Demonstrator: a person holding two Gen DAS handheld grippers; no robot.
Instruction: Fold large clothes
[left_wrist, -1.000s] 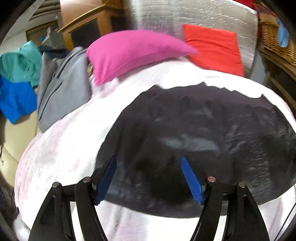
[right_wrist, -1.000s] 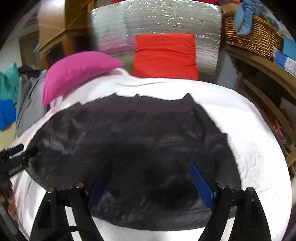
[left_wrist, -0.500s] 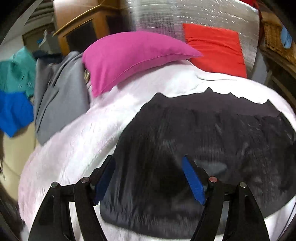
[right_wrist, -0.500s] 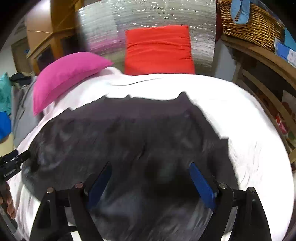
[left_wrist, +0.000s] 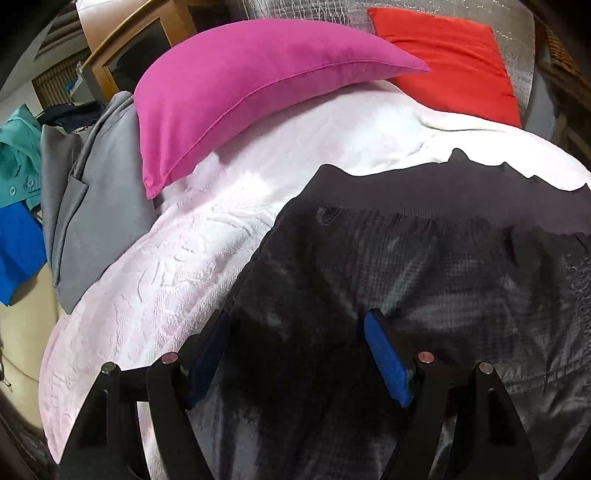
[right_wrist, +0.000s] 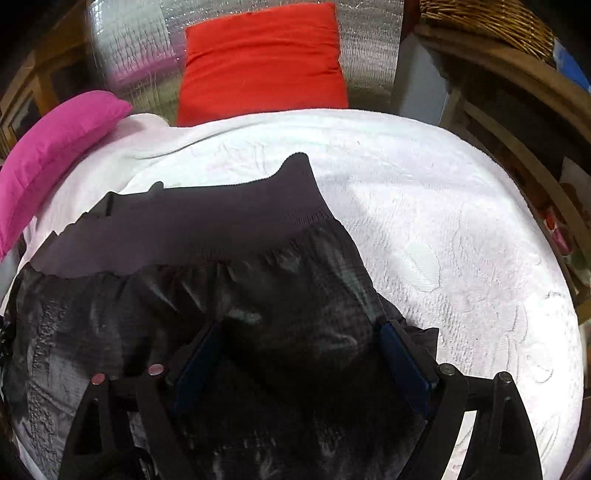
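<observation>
Showing grey jacket (left_wrist: 99, 206) leftward only, wicker basket (right_wrist: 487, 22) rightward, both fingers wide, empty.

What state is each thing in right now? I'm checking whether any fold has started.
black garment: spread flat on the bed, ribbed band at the far edge, not yet folded
left gripper: open, over the garment's left part, nothing gripped
right gripper: open, over the garment's right part, nothing gripped
white bedspread: laid out under the garment
pink pillow: lying on the bed
red cushion: propped upright
</observation>
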